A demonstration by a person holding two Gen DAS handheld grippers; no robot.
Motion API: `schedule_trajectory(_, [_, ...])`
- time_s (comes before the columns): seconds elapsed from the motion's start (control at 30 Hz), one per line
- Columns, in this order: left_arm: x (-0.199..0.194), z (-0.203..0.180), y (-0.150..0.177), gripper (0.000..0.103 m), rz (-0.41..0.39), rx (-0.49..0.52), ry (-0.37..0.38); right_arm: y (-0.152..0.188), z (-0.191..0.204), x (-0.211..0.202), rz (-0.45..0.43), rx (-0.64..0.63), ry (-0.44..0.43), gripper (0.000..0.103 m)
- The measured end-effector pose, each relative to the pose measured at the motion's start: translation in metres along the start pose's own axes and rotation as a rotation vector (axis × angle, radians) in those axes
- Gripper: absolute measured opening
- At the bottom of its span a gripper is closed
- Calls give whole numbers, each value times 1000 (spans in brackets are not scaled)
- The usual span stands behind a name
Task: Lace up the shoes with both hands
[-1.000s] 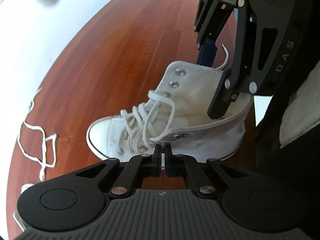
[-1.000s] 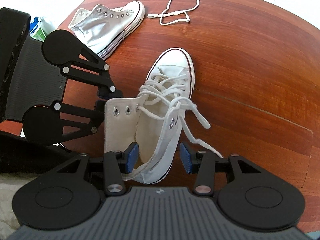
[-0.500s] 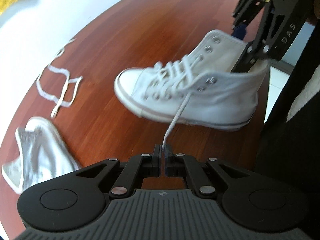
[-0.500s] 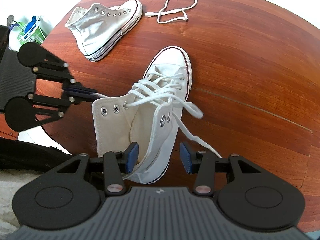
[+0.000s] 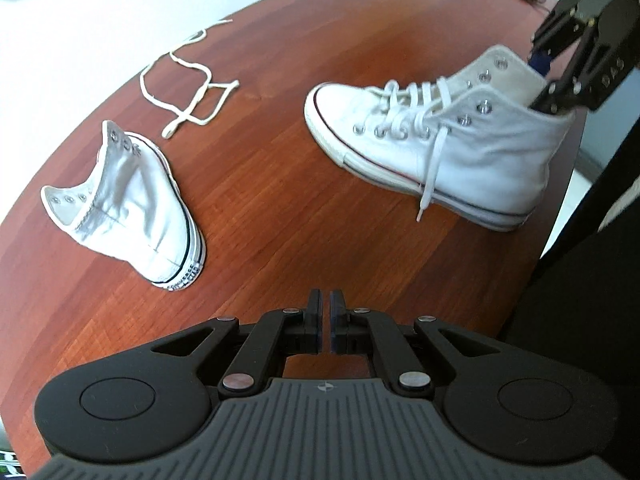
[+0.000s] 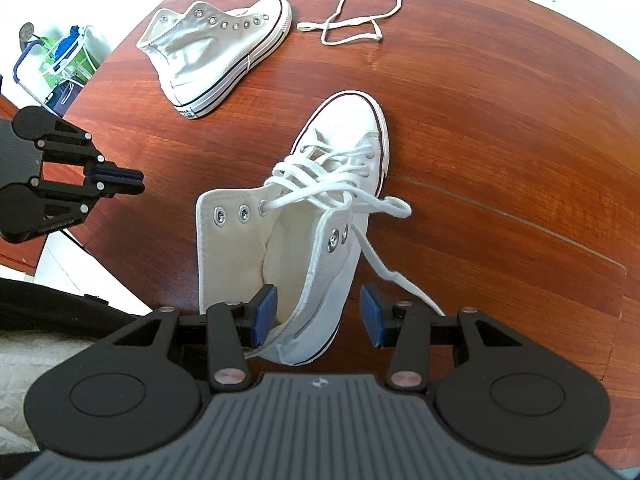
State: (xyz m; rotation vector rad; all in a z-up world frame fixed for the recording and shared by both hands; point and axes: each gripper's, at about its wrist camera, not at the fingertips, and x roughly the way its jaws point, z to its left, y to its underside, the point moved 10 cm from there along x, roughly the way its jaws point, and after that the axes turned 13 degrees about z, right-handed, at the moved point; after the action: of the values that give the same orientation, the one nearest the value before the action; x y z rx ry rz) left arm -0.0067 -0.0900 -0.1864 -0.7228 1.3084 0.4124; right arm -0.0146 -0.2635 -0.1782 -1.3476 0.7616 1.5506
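From the left wrist, the left gripper [image 5: 324,322] has its jaws opening by a sliver with nothing between them. The laced shoe [image 5: 440,136] stands at two o'clock on the wooden table [image 5: 280,200], soft canvas, its limp lace end [image 5: 430,176] best pinched near the stiff tip.

From the right wrist, the right gripper [image 6: 318,316] straddles the floppy heel collar at six o'clock; whether it pinches is unclear. The unlaced shoe [image 6: 212,56] and spare lace [image 6: 360,20] lie toward twelve.
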Motion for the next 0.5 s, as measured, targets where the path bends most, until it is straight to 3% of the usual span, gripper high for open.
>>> schedule_trajectory(0.07, [-2,-4,-5,13,-8,1,6,0,1,-1,-6,-5,-1,47])
schedule_trajectory(0.13, [-3,-9,-12,25,-21,13,14,-1,1,-3,-14,-7,-1,47])
schedule_trajectory(0.23, [-2,-20,-29,31,-42,44,28,-2,0,-5,-24,-6,4,47])
schedule_trajectory(0.5, [13,-47,-65,32,-70,117,75,-2,-5,-3,-25,-4,18,47])
